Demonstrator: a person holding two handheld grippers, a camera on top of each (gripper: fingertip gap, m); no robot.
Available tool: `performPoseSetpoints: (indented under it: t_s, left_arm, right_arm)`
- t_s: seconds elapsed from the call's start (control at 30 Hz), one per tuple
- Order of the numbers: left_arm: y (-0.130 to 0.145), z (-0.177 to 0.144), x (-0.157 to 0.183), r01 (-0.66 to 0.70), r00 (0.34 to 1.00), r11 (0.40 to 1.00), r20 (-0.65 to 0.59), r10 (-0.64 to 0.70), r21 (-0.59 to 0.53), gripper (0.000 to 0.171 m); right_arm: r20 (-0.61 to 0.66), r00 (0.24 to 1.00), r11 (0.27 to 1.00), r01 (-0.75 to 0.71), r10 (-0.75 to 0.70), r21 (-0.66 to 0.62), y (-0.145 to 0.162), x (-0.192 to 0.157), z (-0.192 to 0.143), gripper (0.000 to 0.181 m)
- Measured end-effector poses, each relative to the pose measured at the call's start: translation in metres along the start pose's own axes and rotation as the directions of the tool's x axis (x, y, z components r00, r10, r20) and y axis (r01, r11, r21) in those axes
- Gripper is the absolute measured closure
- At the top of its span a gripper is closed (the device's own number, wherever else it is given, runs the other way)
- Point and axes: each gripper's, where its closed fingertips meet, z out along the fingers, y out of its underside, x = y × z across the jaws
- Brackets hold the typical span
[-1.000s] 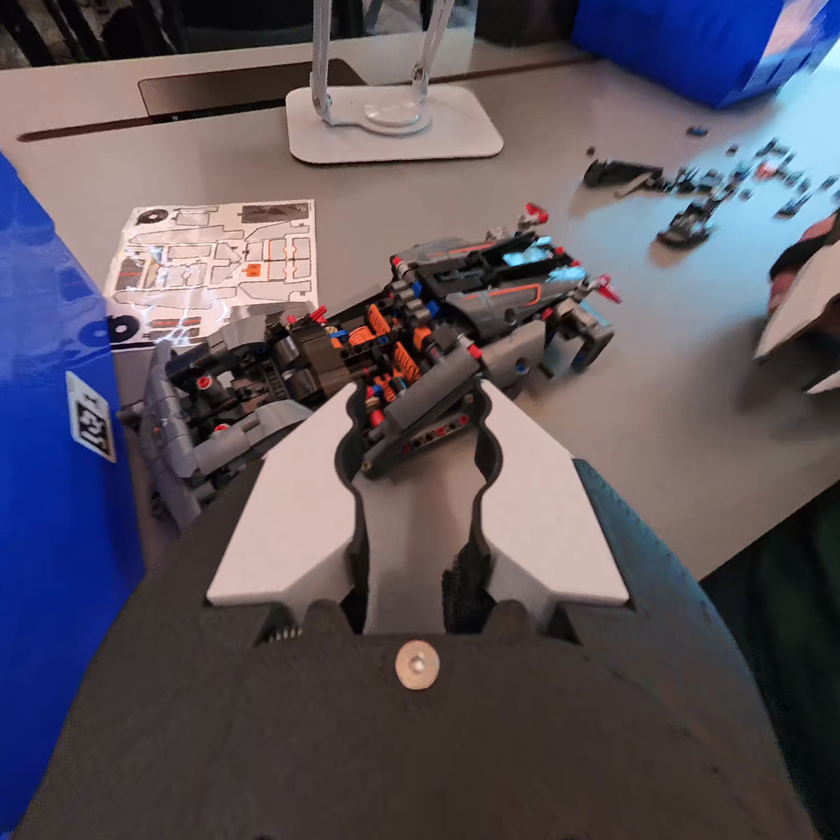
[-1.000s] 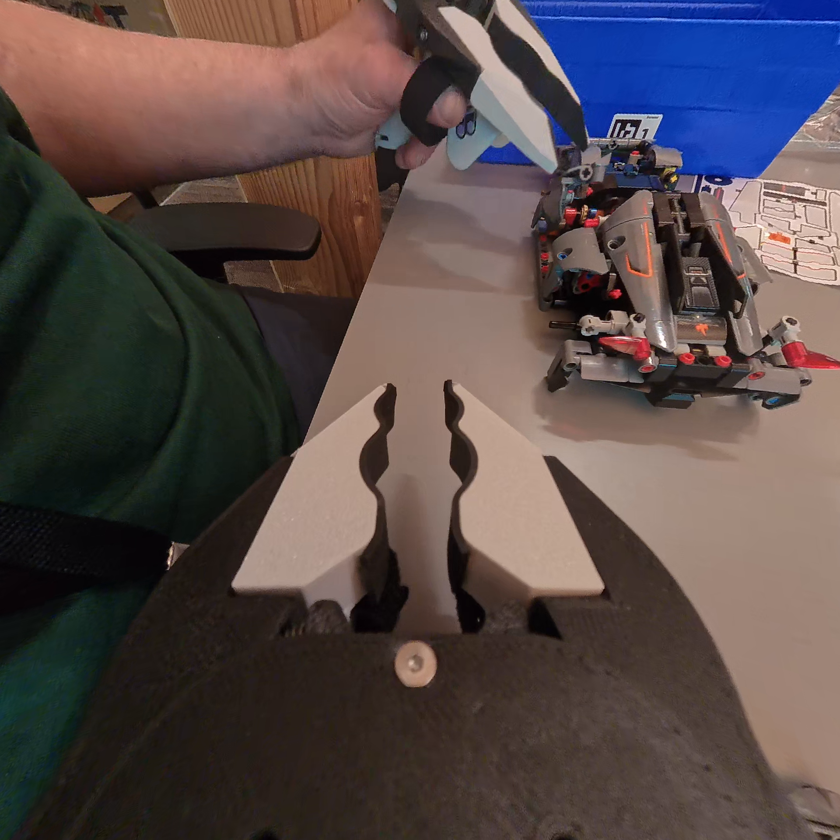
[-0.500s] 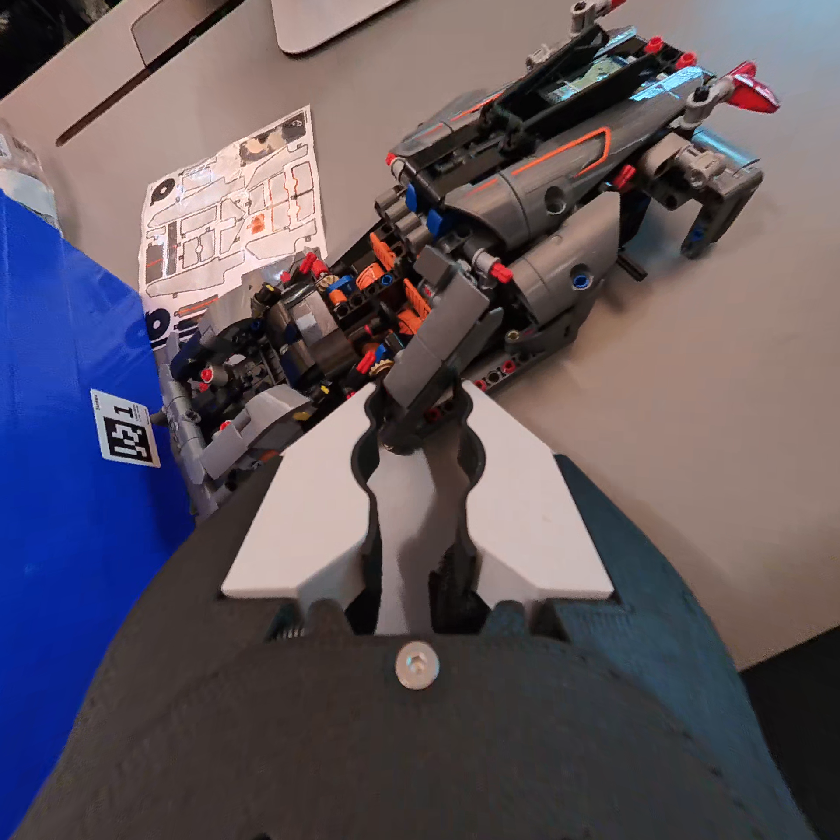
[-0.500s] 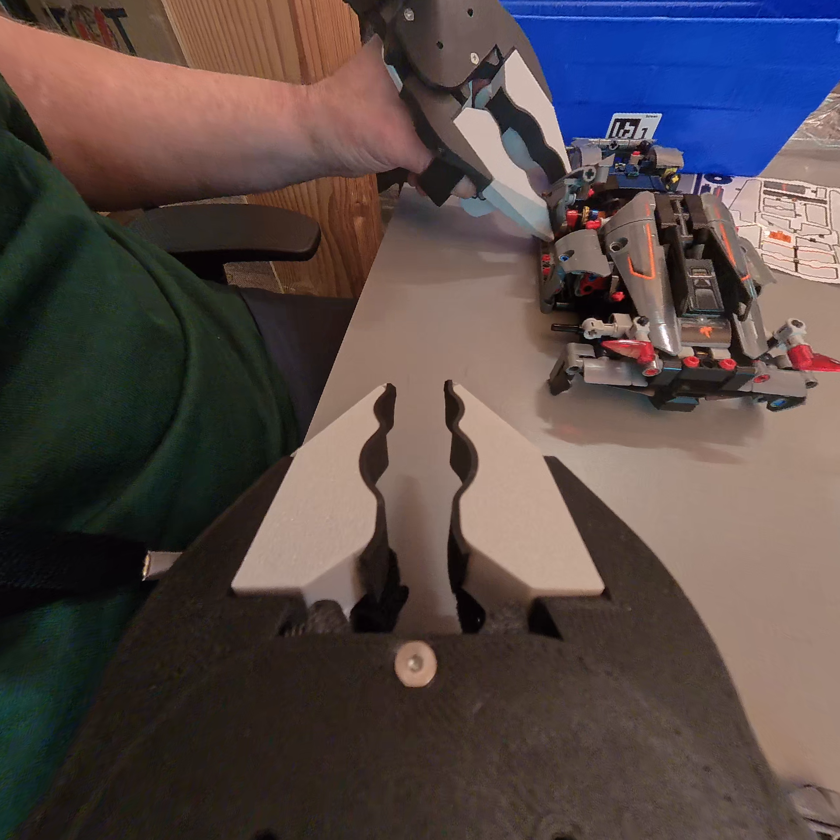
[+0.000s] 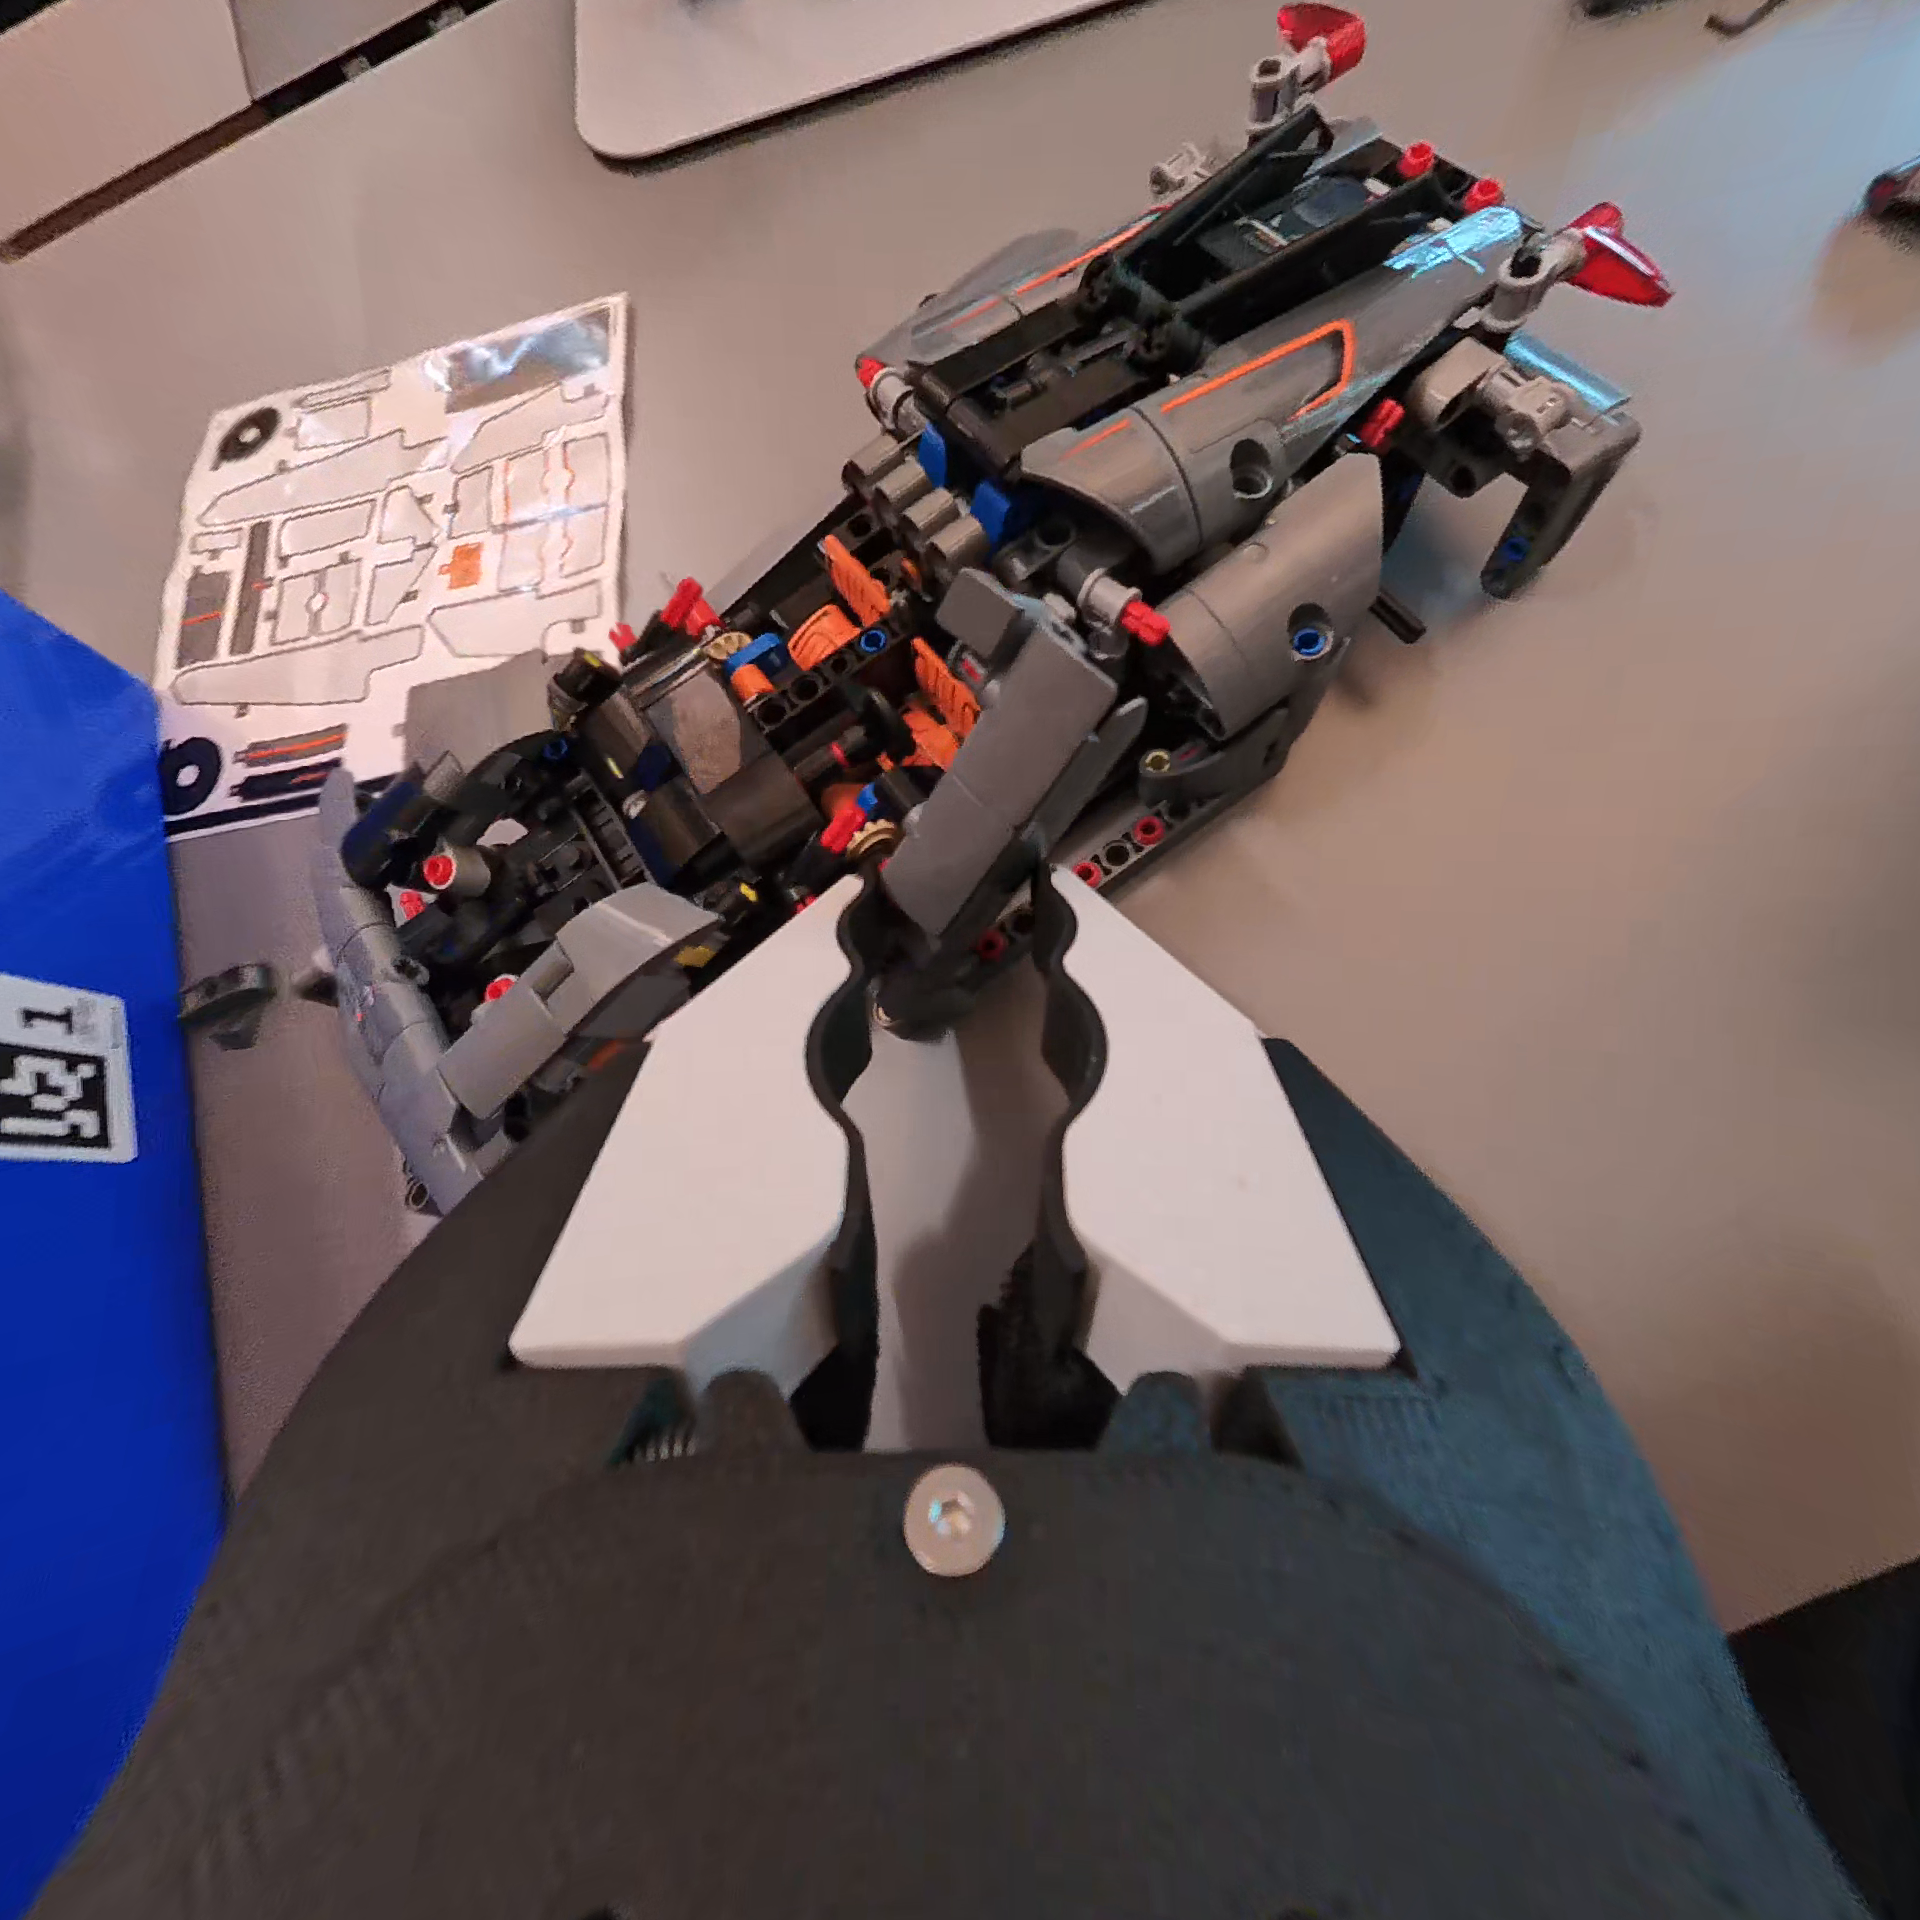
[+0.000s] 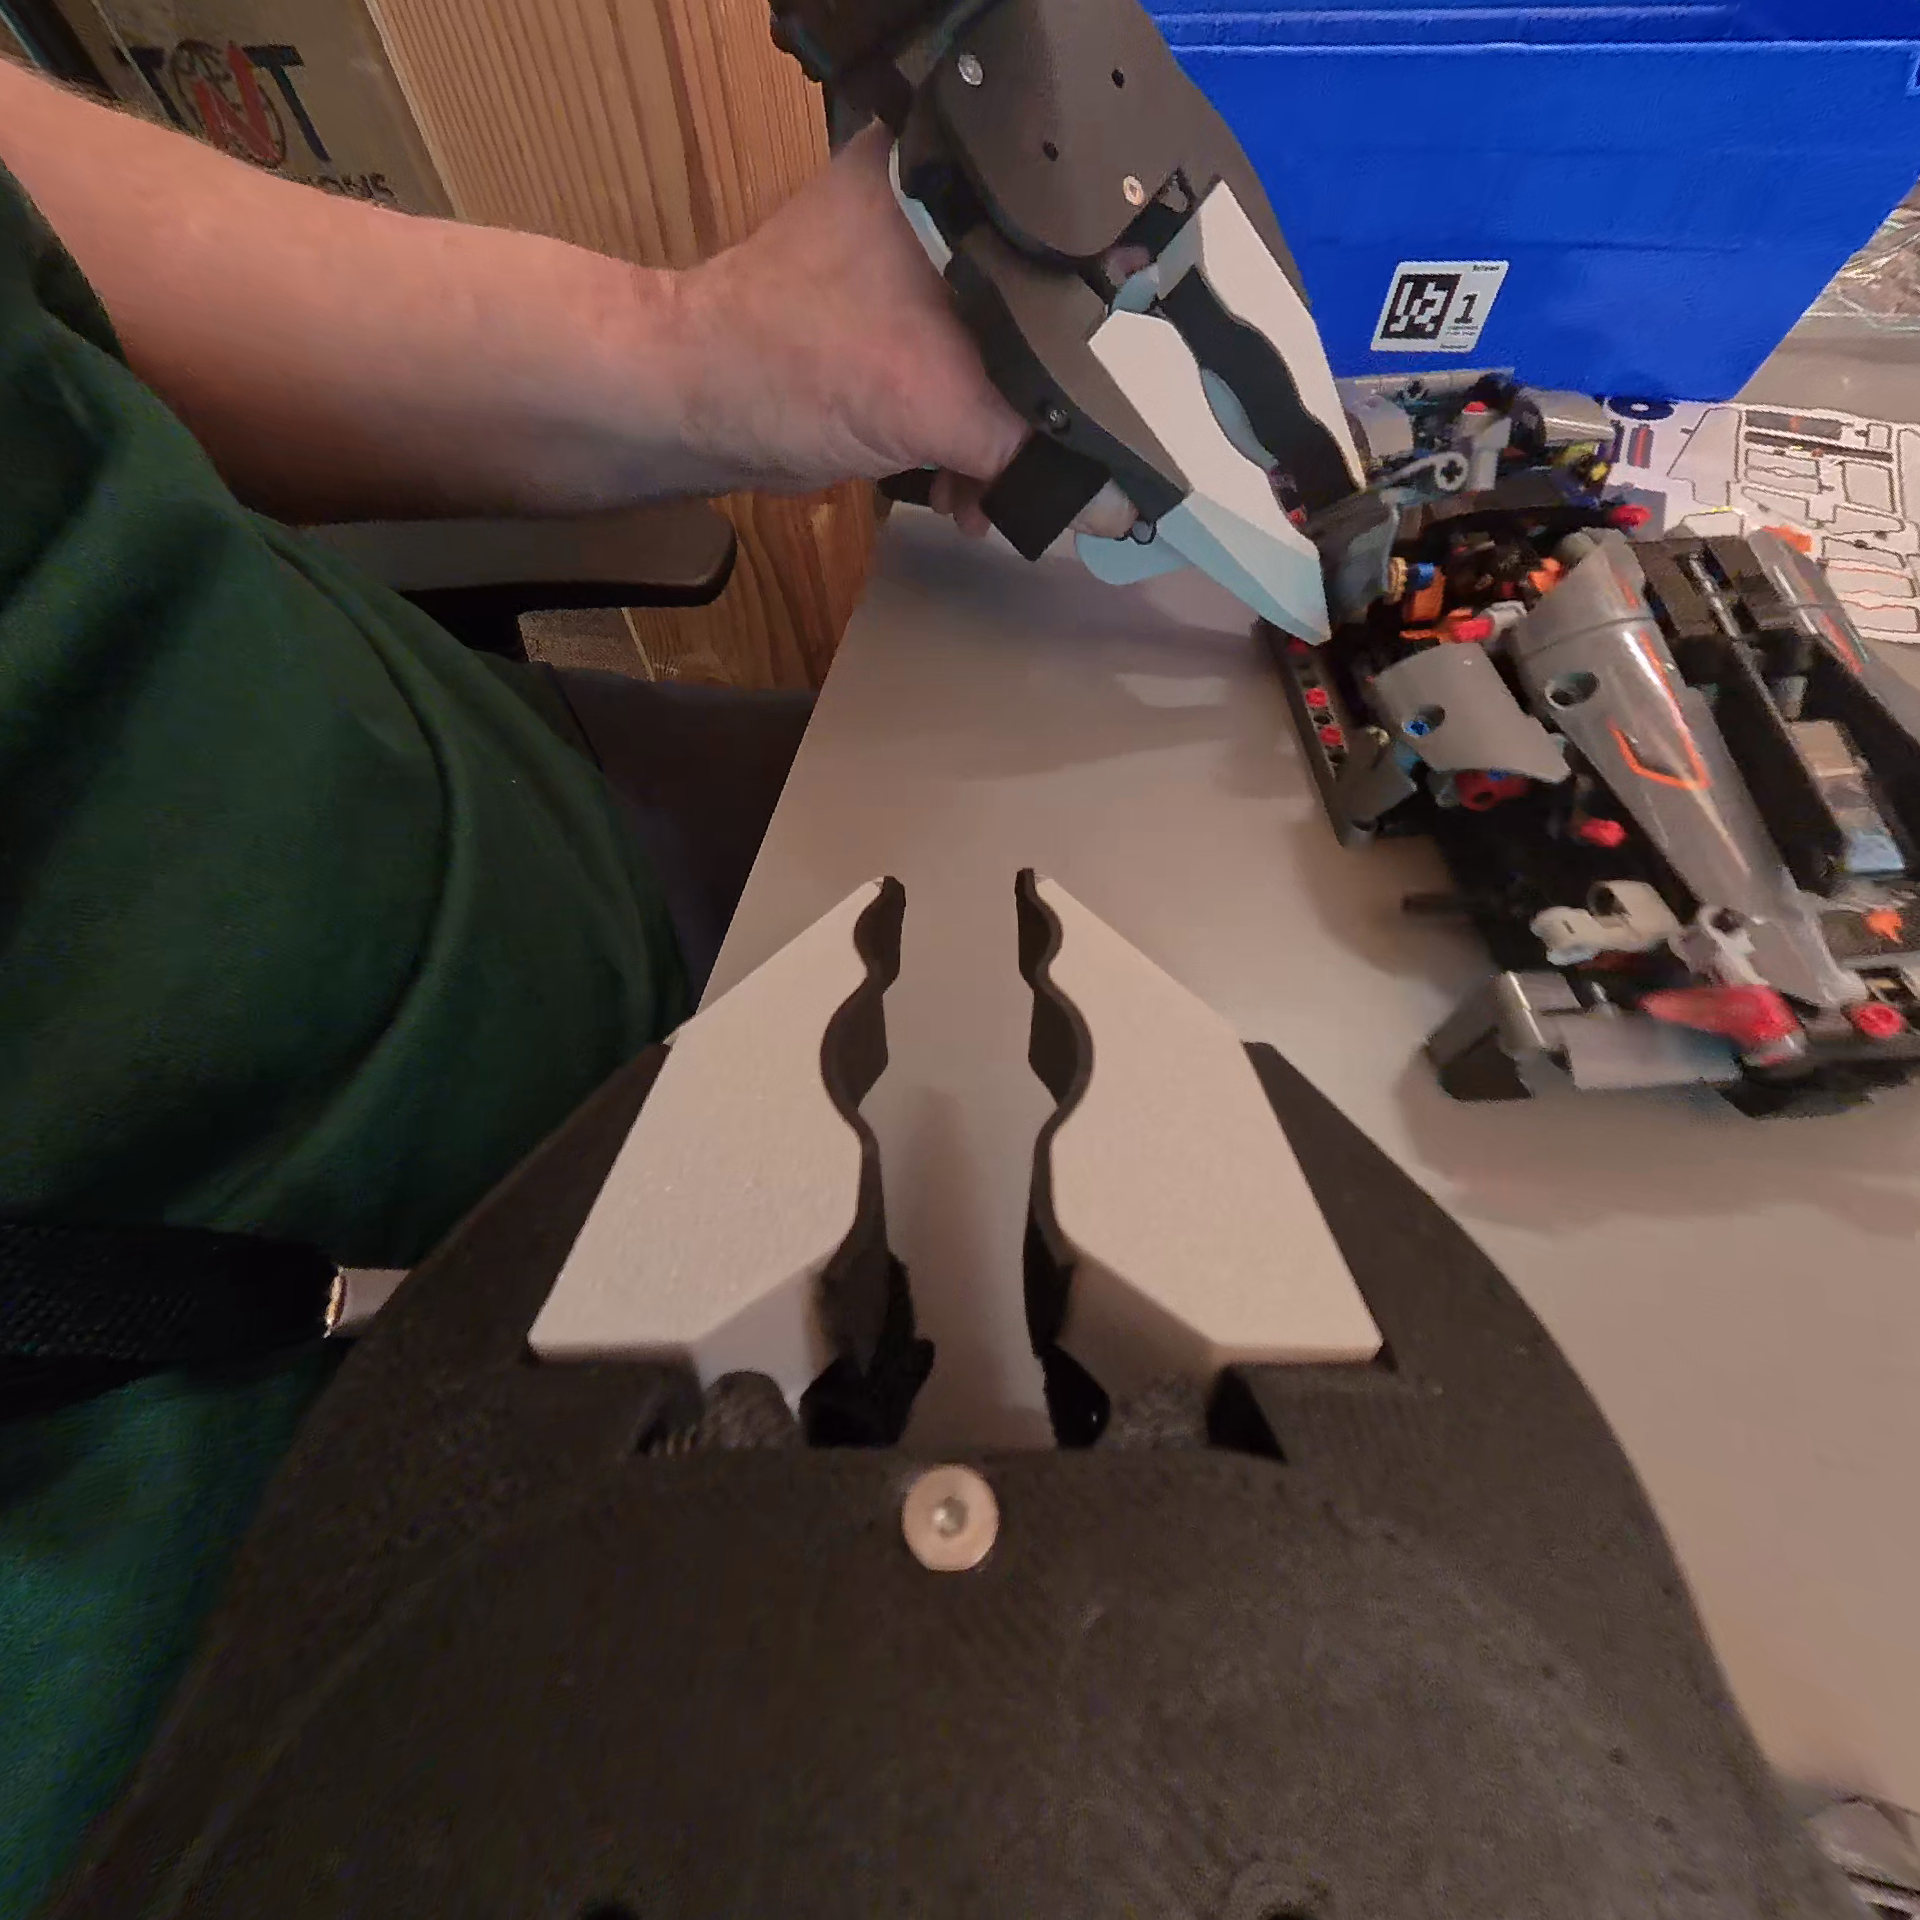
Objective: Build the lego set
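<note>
A grey, black and orange lego car (image 5: 1195,457) lies on the grey table (image 5: 1455,1039); it also shows in the right wrist view (image 6: 1621,707). My left gripper (image 5: 956,894) is shut on a long grey panel piece (image 5: 997,769) and holds it against the car's near side, by the orange parts. The left gripper also shows in the right wrist view (image 6: 1335,556), held by a hand and angled down onto the car. My right gripper (image 6: 956,883) is open and empty over the table's near edge, left of the car.
A sticker sheet (image 5: 416,499) lies behind the car. A blue box (image 5: 73,1039) stands at the car's rear end, also in the right wrist view (image 6: 1558,156). A white stand base (image 5: 779,73) is at the back. A forearm (image 6: 468,364) crosses the right wrist view. My hands' fingertips stand some 15 cm from each other.
My left gripper has moved in and tilted down, bringing the grey panel piece against the car's side. My right gripper has shifted slightly toward the car and stays open.
</note>
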Motion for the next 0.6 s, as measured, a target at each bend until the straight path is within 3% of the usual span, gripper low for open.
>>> performPoseSetpoints:
  t_s: [0.17, 0.3, 0.37, 0.43, 0.6]
  left_arm:
    - [-0.015, 0.006, 0.033, 0.003, 0.996, 1.0, -0.092, -0.001, 0.025, 0.144]
    - [-0.029, -0.004, 0.055, -0.07, 0.984, 0.991, -0.156, 0.086, 0.11, 0.138]
    - [-0.037, -0.017, 0.043, -0.12, 0.986, 0.979, -0.099, 0.137, 0.163, 0.134]
    - [-0.043, -0.028, 0.023, -0.154, 0.985, 0.969, -0.043, 0.165, 0.192, 0.119]
    - [-0.029, -0.02, -0.017, -0.277, 0.96, 0.958, -0.004, 0.278, 0.079, 0.076]
  right_arm:
    - [0.003, 1.0, 1.0, -0.003, 0.003, 0.005, -0.001, 0.0, -0.001, 0.161]
    - [0.007, 1.0, 1.0, -0.009, 0.008, 0.019, -0.002, 0.0, -0.002, 0.161]
    - [0.009, 1.0, 0.999, -0.016, 0.015, 0.028, -0.003, 0.0, -0.003, 0.161]
    - [0.01, 1.0, 0.999, -0.02, 0.019, 0.032, -0.004, 0.001, -0.004, 0.161]
    - [0.011, 1.0, 0.999, -0.021, 0.02, 0.028, -0.004, 0.0, -0.003, 0.16]
